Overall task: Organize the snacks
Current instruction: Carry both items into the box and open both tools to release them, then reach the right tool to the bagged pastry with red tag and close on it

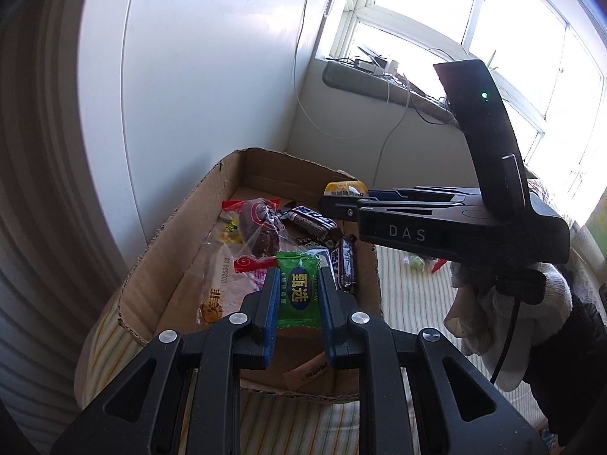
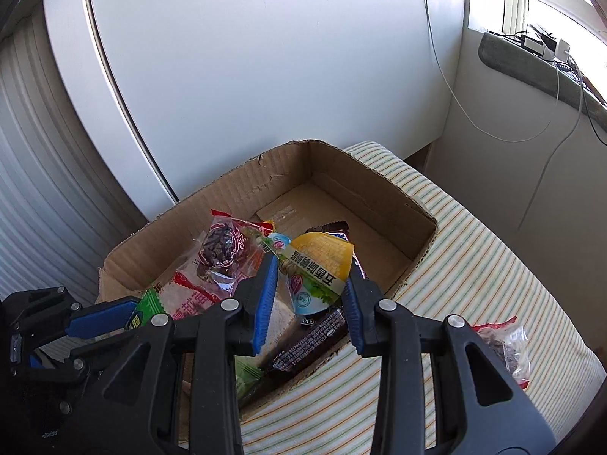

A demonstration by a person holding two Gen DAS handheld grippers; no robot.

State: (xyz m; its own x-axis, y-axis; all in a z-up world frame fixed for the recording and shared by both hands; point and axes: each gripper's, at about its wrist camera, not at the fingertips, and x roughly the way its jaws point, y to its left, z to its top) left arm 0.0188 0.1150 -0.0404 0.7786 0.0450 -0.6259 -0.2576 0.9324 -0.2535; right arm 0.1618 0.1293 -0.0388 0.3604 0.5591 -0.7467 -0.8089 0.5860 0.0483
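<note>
Snacks mid-drop: green candy packet (image 1: pixel 298 289) pinched in left gripper (image 1: pixel 297 295), yellow-lidded cup (image 2: pixel 316 270) pinched in right gripper (image 2: pixel 309 295), both over cardboard box (image 2: pixel 265 168). Best bet: lower each w/ care, release one at a time over bare floor at box's far end.

We see strong daylight entering through the window (image 1: pixel 493 11) at one to two o'clock, blown out to white glare. The wall (image 2: pixel 265 57) is evenly lit; the cardboard box (image 2: pixel 341 174) holds soft interior shadow. Fisheye curvature bends edges toward nine o'clock, and corners darken. Focus stays sharp centrally.
</note>
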